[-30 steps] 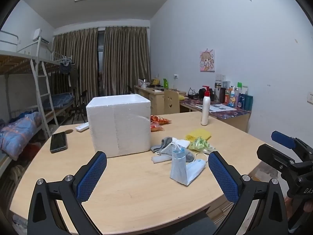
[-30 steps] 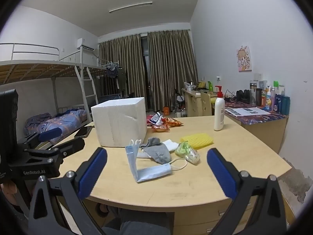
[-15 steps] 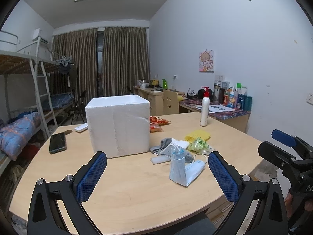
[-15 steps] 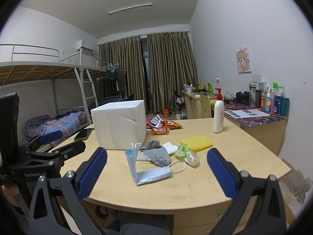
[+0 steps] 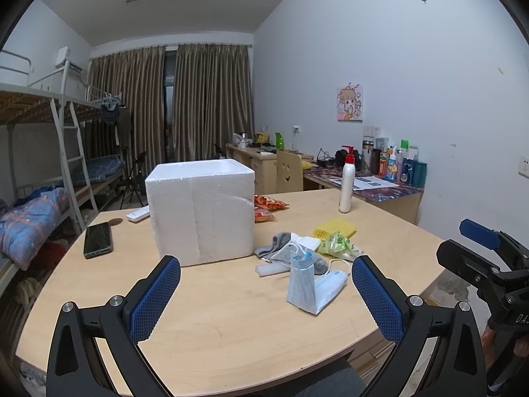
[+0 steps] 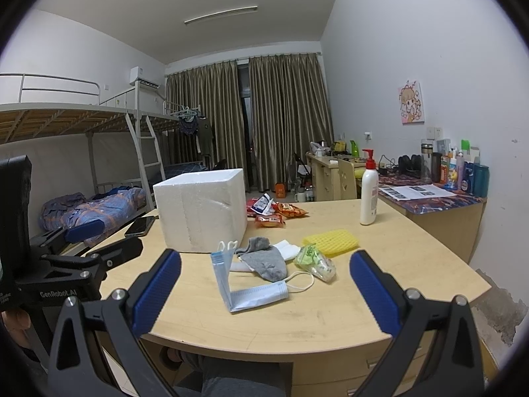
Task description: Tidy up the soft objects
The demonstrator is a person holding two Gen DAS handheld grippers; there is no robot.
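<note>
A folded blue face mask [image 5: 305,289] [image 6: 246,286] lies on the wooden table, one half standing up. Behind it lie a grey sock [image 5: 281,248] [image 6: 266,259], a white cloth [image 6: 287,249], a green crumpled packet [image 5: 337,243] [image 6: 314,259] and a yellow sponge [image 5: 335,226] [image 6: 330,241]. A white foam box [image 5: 201,210] [image 6: 203,210] stands left of them. My left gripper [image 5: 266,294] is open and empty above the near table edge. My right gripper [image 6: 264,292] is open and empty, short of the mask.
A white pump bottle [image 5: 347,185] [image 6: 368,197] stands at the back right. Snack packets [image 5: 266,206] [image 6: 277,211] lie behind the box. A phone [image 5: 97,240] and a remote [image 5: 139,213] lie at the left. A bunk bed [image 5: 39,172] stands left, desks [image 6: 429,198] along the right wall.
Both views have shifted slightly; the grippers stay open and empty. Nothing on the table has moved.
</note>
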